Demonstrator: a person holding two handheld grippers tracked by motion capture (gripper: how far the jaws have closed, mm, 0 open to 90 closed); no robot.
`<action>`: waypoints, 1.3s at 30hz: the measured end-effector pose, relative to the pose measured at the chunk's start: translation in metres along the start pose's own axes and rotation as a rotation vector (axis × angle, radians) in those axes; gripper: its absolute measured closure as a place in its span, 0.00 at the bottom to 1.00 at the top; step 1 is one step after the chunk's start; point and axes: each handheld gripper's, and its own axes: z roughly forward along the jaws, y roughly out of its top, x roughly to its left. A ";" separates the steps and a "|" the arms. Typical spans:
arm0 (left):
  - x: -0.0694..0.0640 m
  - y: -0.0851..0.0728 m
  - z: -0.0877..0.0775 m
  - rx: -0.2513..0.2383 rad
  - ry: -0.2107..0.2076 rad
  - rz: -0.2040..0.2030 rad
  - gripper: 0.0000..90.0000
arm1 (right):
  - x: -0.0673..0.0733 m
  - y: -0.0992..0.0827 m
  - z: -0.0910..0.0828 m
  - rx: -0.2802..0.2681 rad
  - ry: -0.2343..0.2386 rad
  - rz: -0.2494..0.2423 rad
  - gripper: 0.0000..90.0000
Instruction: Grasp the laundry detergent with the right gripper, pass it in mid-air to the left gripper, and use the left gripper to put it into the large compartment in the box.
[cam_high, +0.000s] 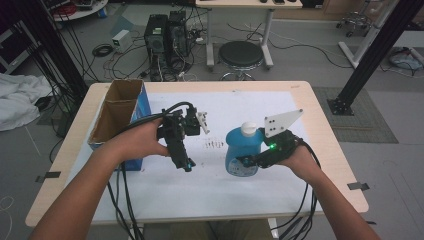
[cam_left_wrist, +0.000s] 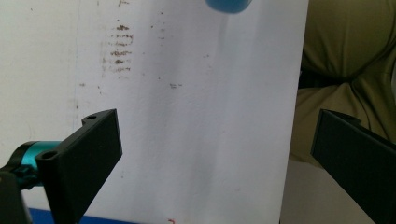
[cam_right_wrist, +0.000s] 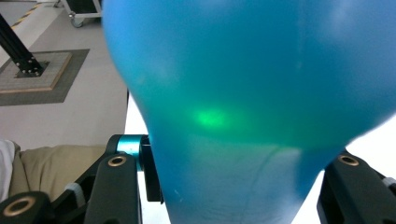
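Tabletop, items L to R:

1. Cardboard box (cam_high: 116, 112), blue-sided, open top, two compartments, at L edge of wooden table (cam_high: 320, 107). Sits partly on the white paper sheet (cam_high: 250, 105) covering most of the tabletop.

2. Left gripper (cam_high: 188, 165), held in person's left hand (cam_high: 145, 137), just R of box, raised above sheet, jaws pointing down and toward the person. Black cable runs from it back over the forearm. Left gripper view: jaws spread wide, nothing between them; white sheet (cam_left_wrist: 196, 116) below with brown smudge marks (cam_left_wrist: 116, 49); sheet's edge and person's khaki trousers (cam_left_wrist: 345, 51) at R; bottom of blue bottle (cam_left_wrist: 229, 5) at top edge.

3. Smudge marks (cam_high: 215, 144) on sheet, between the two grippers.

4. Blue bottle (cam_high: 240, 152), white cap (cam_high: 248, 129), upright on sheet, R of centre.

5. Right gripper (cam_high: 246, 161), in right hand (cam_high: 295, 157), at bottle's lower R side; green light lit, grey three-cornered plate (cam_high: 282, 121) on top. Right gripper view: blue bottle (cam_right_wrist: 252, 93) sits between the jaws, one jaw each side of its lower body, closed on it.
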 end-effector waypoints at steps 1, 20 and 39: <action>-0.001 0.001 -0.001 0.000 0.000 0.001 0.02 | 0.000 0.001 0.003 -0.001 0.004 -0.004 0.50; -0.004 0.030 -0.010 0.020 -0.018 0.046 0.02 | 0.005 0.009 0.048 0.032 0.075 -0.039 0.51; -0.002 0.058 -0.010 0.033 -0.048 0.078 0.02 | 0.004 0.024 0.061 0.034 0.069 -0.052 0.50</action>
